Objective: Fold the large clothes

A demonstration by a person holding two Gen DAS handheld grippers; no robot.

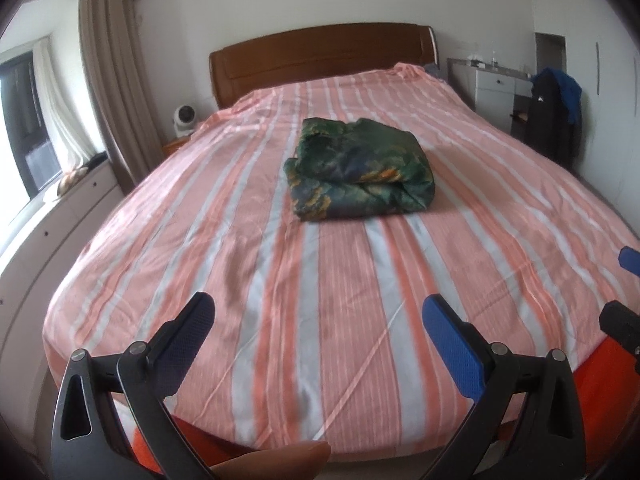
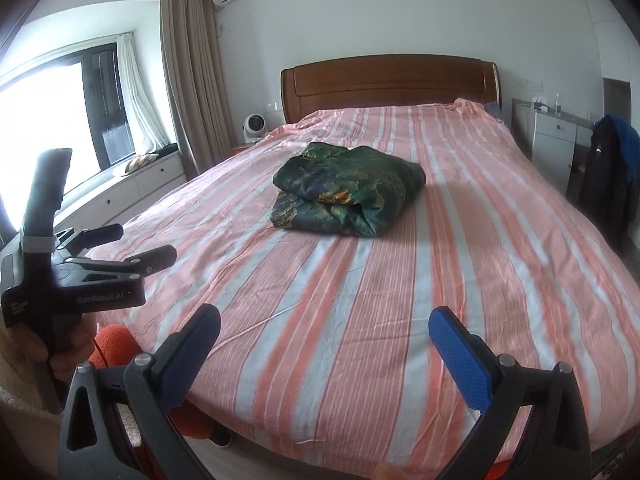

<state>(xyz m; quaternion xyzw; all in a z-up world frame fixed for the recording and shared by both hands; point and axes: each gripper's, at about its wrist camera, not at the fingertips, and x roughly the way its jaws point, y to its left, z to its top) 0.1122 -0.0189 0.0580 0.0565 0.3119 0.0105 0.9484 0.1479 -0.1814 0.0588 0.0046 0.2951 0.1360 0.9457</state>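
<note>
A: Start close in. How do the jaws stand?

B: The left gripper (image 1: 318, 322) has its jaws spread wide over the foot of the bed (image 1: 280, 360), holding nothing. The right gripper (image 2: 324, 330) is the same: jaws wide apart, nothing between them, only striped sheet below. In the right wrist view the left gripper (image 2: 112, 248) also shows at 9 o'clock, held up beside the bed's near corner.

A: And the garment?

B: The folded green garment (image 1: 358, 168) lies in a compact bundle on the middle of the bed, at 12 o'clock from both pairs of jaws and well apart from them. From the right wrist it sits the same way (image 2: 346, 190), touching neither gripper.

A: Farther off?

B: A wooden headboard (image 1: 320, 56) at 12 o'clock, a small white fan (image 1: 185, 120) at 10 o'clock, and a white cabinet (image 1: 494, 88) at 2 o'clock with small items on top, too small to tell.
</note>
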